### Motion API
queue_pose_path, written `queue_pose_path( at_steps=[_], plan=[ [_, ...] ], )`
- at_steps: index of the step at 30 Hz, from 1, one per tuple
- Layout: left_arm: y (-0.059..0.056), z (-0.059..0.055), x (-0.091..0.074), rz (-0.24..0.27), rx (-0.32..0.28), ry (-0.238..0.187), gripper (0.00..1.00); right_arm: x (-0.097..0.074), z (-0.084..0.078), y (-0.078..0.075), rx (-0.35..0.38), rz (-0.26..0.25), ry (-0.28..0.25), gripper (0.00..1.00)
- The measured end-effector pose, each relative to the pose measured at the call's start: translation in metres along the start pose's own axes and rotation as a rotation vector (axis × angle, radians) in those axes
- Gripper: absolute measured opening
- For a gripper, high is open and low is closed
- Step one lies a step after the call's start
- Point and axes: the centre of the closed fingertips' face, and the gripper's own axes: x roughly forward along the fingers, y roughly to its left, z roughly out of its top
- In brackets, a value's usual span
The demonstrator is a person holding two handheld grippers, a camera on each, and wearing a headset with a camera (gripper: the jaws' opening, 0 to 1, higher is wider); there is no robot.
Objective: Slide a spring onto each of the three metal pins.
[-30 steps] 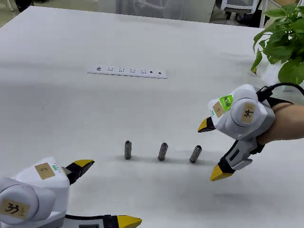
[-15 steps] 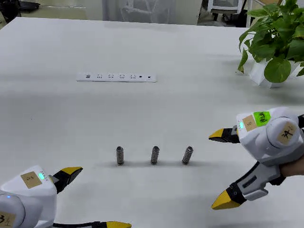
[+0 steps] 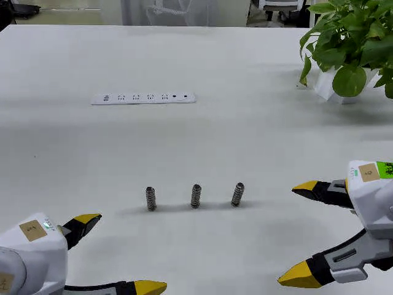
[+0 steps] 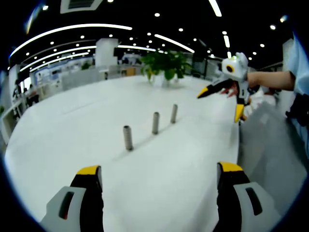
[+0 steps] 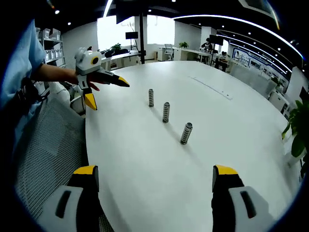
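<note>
Three grey coiled metal springs (image 3: 195, 196) stand in a row on the white table (image 3: 196, 141). The yellow-tipped left gripper (image 3: 121, 252) at seven o'clock and right gripper (image 3: 298, 233) at four both gape empty.

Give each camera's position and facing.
Head view: above the table, looking forward and down at three springs; left gripper and right gripper show at the bottom.
Left gripper view: low over the table, facing the springs and the right gripper; own jaws, a forearm.
Right gripper view: opposite end, facing the left gripper; own jaws, a sleeve.
Both gripper views share the springs.
</note>
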Motion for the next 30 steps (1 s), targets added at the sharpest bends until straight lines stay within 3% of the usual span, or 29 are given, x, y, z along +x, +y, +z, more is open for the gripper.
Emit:
queue_pose_path(
  at_steps=[6,8,15,18,23,25,30],
  plan=[
    [-0.001,0.001,-0.004,0.006,-0.003,0.000,1.00,-0.008,-0.006,0.003,0.071,-0.061,-0.054,0.99],
    [0.000,-0.001,-0.005,0.008,-0.004,0.002,1.00,-0.009,-0.006,0.008,0.103,-0.062,-0.075,0.99],
    [-0.004,-0.007,-0.003,0.002,-0.009,0.015,1.00,-0.006,-0.012,0.016,0.116,-0.065,-0.074,0.99],
    [-0.007,-0.008,-0.003,-0.001,-0.015,0.019,1.00,-0.003,-0.010,0.023,0.141,-0.040,-0.085,0.97],
    [-0.009,-0.010,-0.004,-0.001,-0.004,0.040,1.00,0.003,-0.008,0.029,0.146,-0.042,-0.105,0.97],
    [-0.010,-0.011,-0.004,-0.001,0.000,0.049,1.00,0.004,-0.006,0.027,0.144,-0.066,-0.122,0.97],
    [-0.012,-0.005,-0.010,0.018,-0.019,0.021,1.00,0.002,0.006,0.019,0.119,-0.154,-0.148,0.97]
  ],
)
